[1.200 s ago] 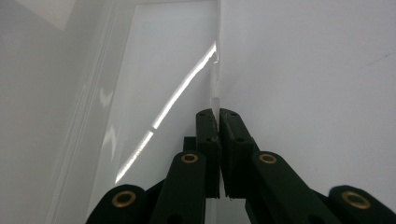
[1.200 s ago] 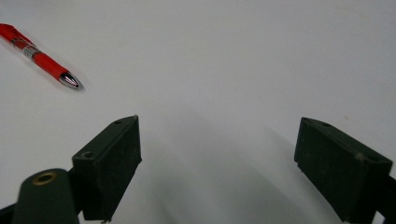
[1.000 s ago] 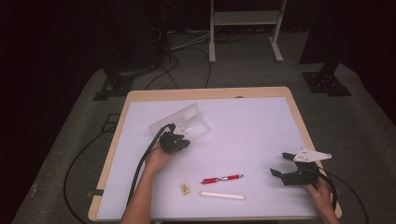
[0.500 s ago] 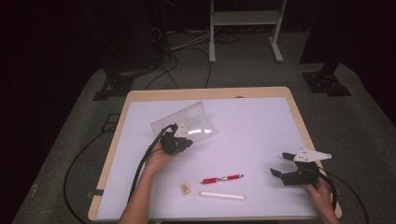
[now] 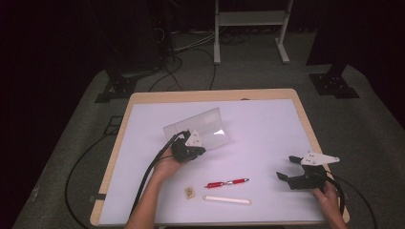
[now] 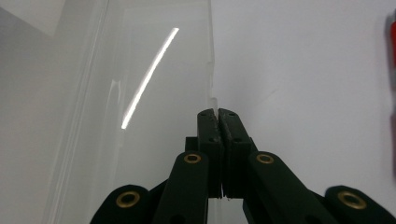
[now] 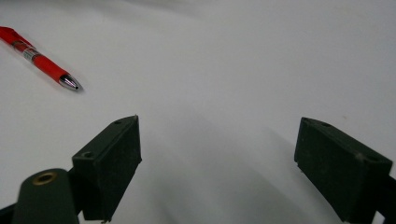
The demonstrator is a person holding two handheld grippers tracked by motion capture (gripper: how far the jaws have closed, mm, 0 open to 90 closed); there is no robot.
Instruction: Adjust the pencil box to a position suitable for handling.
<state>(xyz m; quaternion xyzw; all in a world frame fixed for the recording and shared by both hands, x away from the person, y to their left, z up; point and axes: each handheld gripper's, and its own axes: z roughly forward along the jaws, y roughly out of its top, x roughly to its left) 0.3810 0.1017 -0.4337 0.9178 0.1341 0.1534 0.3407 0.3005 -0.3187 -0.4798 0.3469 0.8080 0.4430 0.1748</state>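
The left gripper (image 5: 191, 149) is pinched tight on the edge of the clear plastic box (image 5: 203, 128) in the middle of the table (image 5: 267, 119); nothing inside it; the right gripper (image 5: 291, 174) sits wide open at lower right, near the red pen (image 5: 227, 182).

Dark lab, floor cables (image 5: 191, 45), equipment stands (image 5: 248, 19)

The table (image 5: 267, 119) carries one clear plastic case (image 5: 203, 128), one red pen (image 5: 228, 182), one white stick (image 5: 228, 200) and one small tan eraser (image 5: 189, 192); two grippers work there.

White-topped table (image 5: 267, 124), red pen (image 5: 227, 182), white stick (image 5: 227, 200), small tan block (image 5: 189, 192)
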